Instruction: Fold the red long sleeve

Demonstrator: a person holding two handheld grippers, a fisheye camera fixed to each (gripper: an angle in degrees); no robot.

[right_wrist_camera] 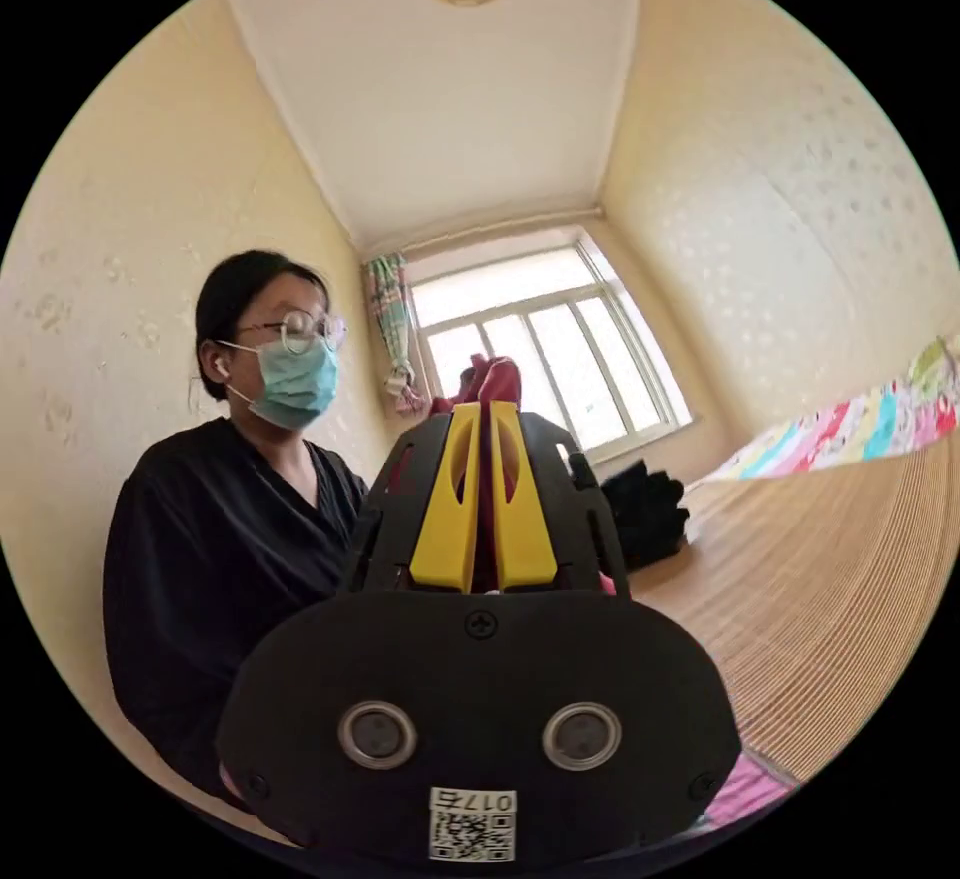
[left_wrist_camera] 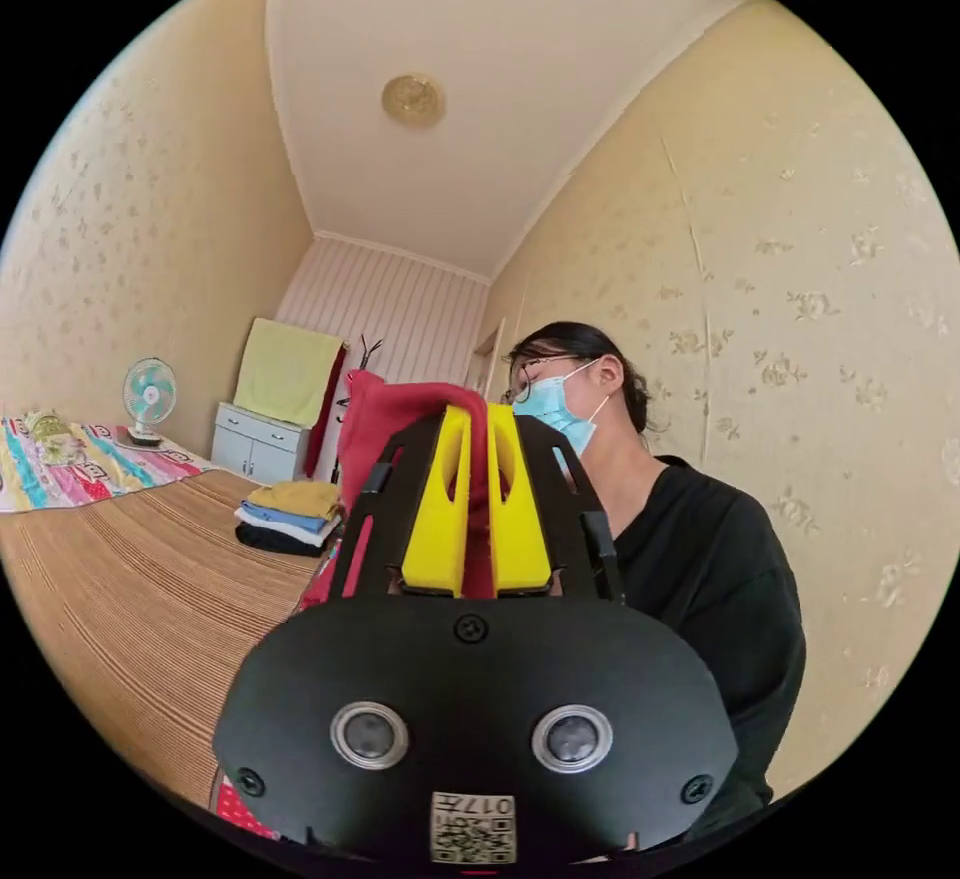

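Note:
Red cloth of the long sleeve (left_wrist_camera: 385, 419) bunches up above and behind my left gripper (left_wrist_camera: 480, 419), whose yellow jaws press together on a fold of it. In the right gripper view, my right gripper (right_wrist_camera: 480, 414) also has its yellow jaws closed on a strip of the red long sleeve (right_wrist_camera: 492, 381), which pokes out above the tips. Both grippers point upward toward the ceiling. The rest of the garment is hidden behind the gripper bodies.
A person in a black top (left_wrist_camera: 700, 559) sits against the wall. A woven mat covers the bed (left_wrist_camera: 130, 579). A stack of folded clothes (left_wrist_camera: 290, 514) lies on it; a dark garment (right_wrist_camera: 645, 509) lies below the window (right_wrist_camera: 540, 349). A fan (left_wrist_camera: 148, 397) and a cabinet (left_wrist_camera: 255, 441) stand at the far end.

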